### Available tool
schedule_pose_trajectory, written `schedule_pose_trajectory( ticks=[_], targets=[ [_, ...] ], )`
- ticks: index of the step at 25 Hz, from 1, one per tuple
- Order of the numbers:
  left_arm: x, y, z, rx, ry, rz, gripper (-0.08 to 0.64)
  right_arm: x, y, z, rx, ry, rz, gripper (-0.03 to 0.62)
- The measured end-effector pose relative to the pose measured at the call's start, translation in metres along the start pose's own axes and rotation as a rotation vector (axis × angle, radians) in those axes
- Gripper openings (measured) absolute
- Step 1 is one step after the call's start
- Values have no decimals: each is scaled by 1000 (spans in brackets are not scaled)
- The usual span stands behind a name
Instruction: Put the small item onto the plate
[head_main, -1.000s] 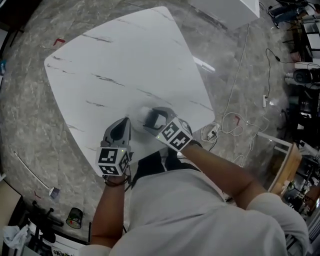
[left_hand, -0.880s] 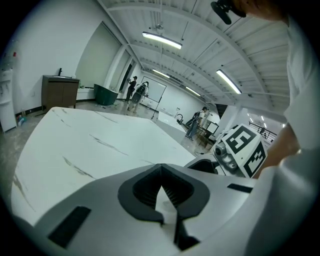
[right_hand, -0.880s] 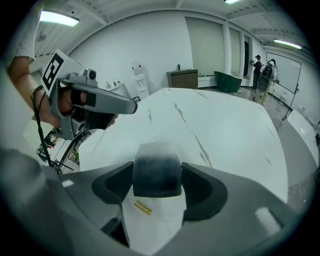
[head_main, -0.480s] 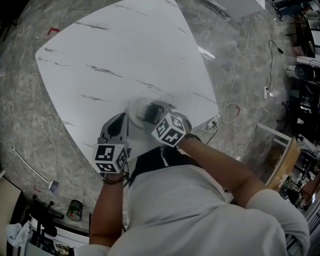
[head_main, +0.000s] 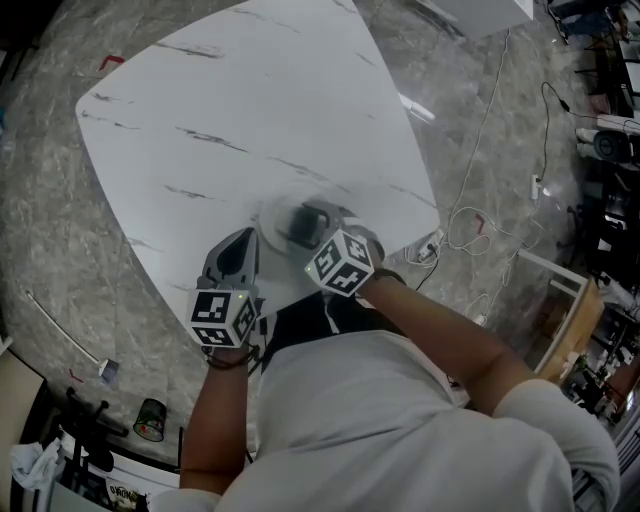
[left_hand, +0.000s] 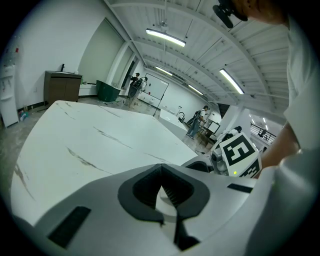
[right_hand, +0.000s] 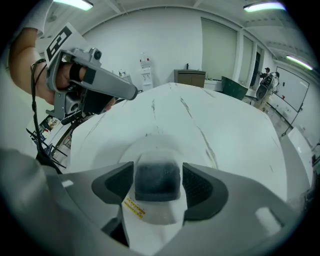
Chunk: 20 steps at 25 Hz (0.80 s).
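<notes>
White marble table (head_main: 250, 110), big bright room. Right gripper (right_hand: 158, 175) squeezes small dark item (right_hand: 157, 186) over white plate (right_hand: 150, 146), mid-frame. Left gripper (left_hand: 165, 192) pinched together, nothing inside. Placing step, it seems. Next: lower gently, let go.

Far half of table (head_main: 250, 110) and both its side margins lie open: passage free from ahead, left and right. Near edge crowded: plate (head_main: 266, 214) sits there, right gripper (head_main: 300, 228) over it, small item (right_hand: 157, 181) filling its jaw gap. Left gripper (head_main: 238, 258) just beside plate's left rim, apparently not touching; only a narrow gap between grippers
</notes>
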<state>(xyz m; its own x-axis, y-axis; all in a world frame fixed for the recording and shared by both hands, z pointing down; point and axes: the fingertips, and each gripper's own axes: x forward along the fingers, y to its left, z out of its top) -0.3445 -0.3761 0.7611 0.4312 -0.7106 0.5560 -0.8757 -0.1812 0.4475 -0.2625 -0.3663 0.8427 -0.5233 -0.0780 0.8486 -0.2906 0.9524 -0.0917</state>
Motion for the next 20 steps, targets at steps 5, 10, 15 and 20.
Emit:
schedule_pose_trajectory(
  ticks=[5, 10, 15, 20],
  targets=[
    [-11, -12, 7, 17, -30, 14, 5, -24, 2, 20, 13, -87, -5, 281],
    [-31, -34, 20, 55, -70, 41, 5, -63, 2, 39, 29, -189, -4, 204],
    [-60, -78, 45, 111, -142, 66, 5, -143, 7, 73, 4, -420, -56, 90],
    [-94, -138, 73, 143, -229, 78, 5, -234, 29, 89, -16, -599, -70, 38]
  ],
)
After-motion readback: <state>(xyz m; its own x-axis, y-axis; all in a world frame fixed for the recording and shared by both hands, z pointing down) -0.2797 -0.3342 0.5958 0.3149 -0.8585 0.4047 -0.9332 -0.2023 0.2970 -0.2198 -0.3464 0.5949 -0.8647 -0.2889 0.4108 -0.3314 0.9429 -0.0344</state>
